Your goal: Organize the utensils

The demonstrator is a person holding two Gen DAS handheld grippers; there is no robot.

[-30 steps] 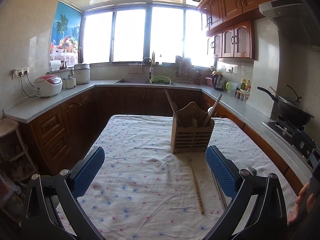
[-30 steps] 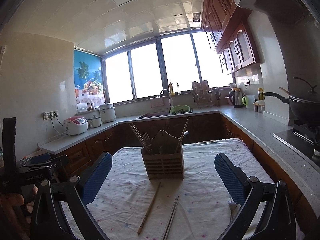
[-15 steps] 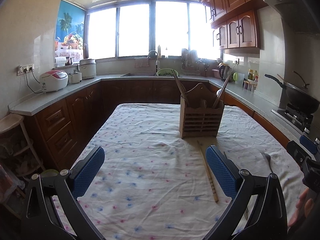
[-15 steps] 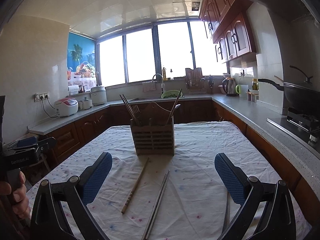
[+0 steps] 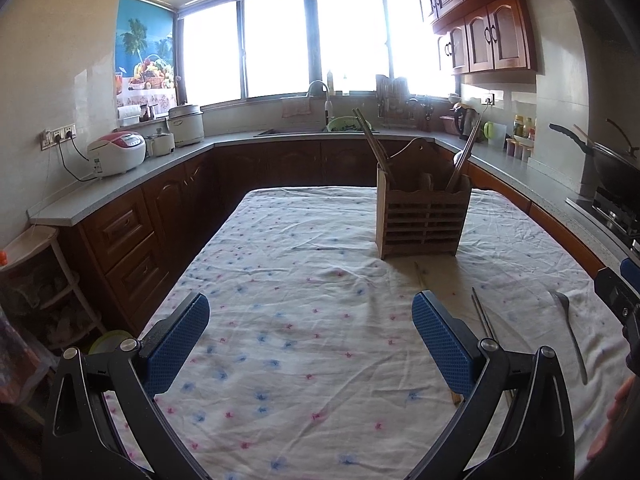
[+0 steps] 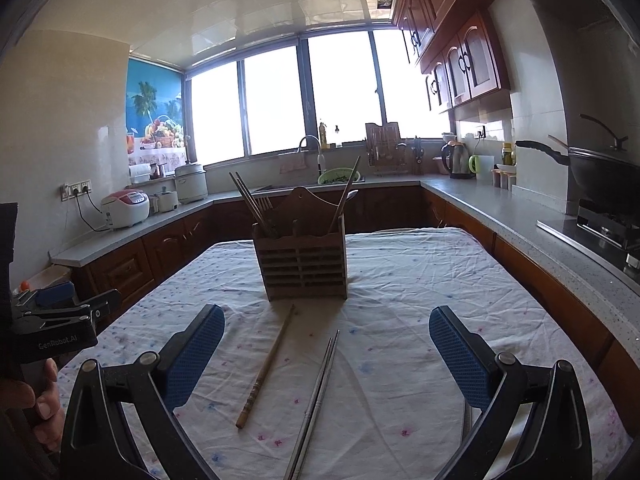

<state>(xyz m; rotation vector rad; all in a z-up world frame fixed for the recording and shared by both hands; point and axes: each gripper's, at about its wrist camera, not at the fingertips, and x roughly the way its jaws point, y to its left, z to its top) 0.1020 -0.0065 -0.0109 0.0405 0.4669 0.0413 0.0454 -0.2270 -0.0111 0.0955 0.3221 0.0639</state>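
Both grippers are hovering over the cloth-covered worktop with fingers spread wide and nothing between them.

The right gripper is facing the loose pieces directly. A wooden chopstick is lying ahead of its left finger, long axis running away from the fingers and leaning right toward the wooden holder. A metal chopstick pair is lying between the two fingers, near end passing under the gripper, far end pointing at the holder.

The left gripper is sitting off to the side: the same pieces are lying beyond its right finger, with a metal spoon farther right.

Judgement: the right gripper is the nearer one. Because the metal pair runs lengthwise between its fingers, the fingers would be closing across it.
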